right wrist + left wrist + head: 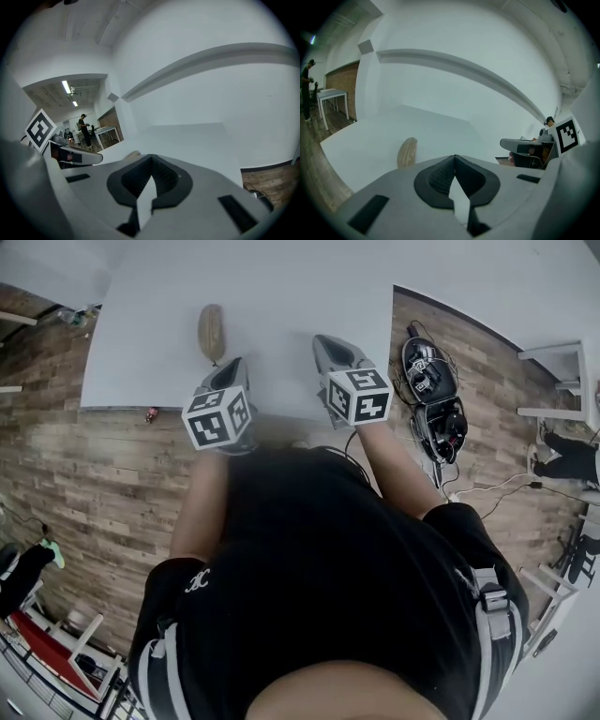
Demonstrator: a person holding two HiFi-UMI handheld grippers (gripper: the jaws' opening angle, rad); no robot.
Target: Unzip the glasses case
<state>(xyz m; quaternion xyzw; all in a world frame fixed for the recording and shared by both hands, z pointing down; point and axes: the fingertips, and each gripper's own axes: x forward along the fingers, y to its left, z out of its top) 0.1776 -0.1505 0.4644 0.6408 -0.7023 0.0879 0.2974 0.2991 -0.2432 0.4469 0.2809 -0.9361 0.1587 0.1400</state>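
A tan oval glasses case (211, 332) lies on the white table (281, 296), toward its left middle. In the left gripper view the case (407, 152) shows just beyond the jaws, to their left. In the right gripper view only a sliver of the case (132, 154) peeks over the gripper body. My left gripper (234, 366) hovers near the table's front edge, below and right of the case, shut and empty. My right gripper (330, 343) is further right over the table, also shut with nothing held. Neither touches the case.
The table's front edge (141, 408) borders a wooden floor (112, 474). Dark equipment with cables (431, 390) lies on the floor to the right of the table. A white table (330, 93) and a person (305, 89) stand far off at the left.
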